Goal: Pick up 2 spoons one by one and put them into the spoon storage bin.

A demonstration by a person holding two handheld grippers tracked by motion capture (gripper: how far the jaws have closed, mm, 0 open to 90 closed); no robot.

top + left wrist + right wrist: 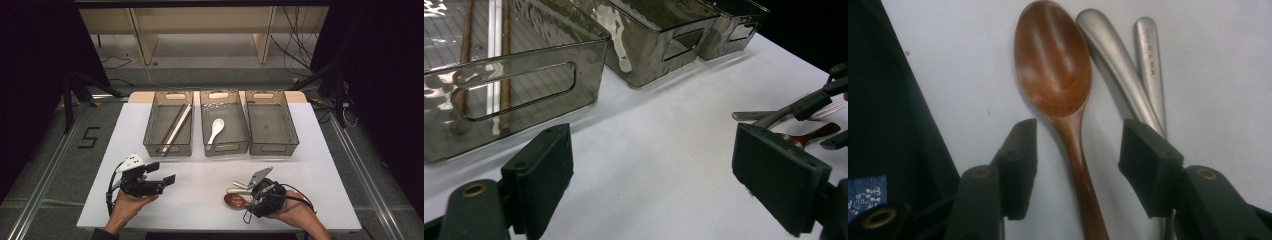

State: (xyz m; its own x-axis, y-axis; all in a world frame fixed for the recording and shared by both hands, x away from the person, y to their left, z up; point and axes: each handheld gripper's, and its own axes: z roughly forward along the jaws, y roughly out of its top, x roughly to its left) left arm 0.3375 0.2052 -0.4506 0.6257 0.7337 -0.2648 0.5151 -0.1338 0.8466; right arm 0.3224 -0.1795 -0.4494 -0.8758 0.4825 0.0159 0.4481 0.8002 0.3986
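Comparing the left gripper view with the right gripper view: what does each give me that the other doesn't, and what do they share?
Left gripper view: three clear bins in a row, with chopsticks in the nearest, seen past the open left gripper. Right gripper view: the bowl of the wooden spoon close up, its handle lying between the pads of the open right gripper, untouched. Shared: the wooden spoon, the metal handles beside it, the white table.
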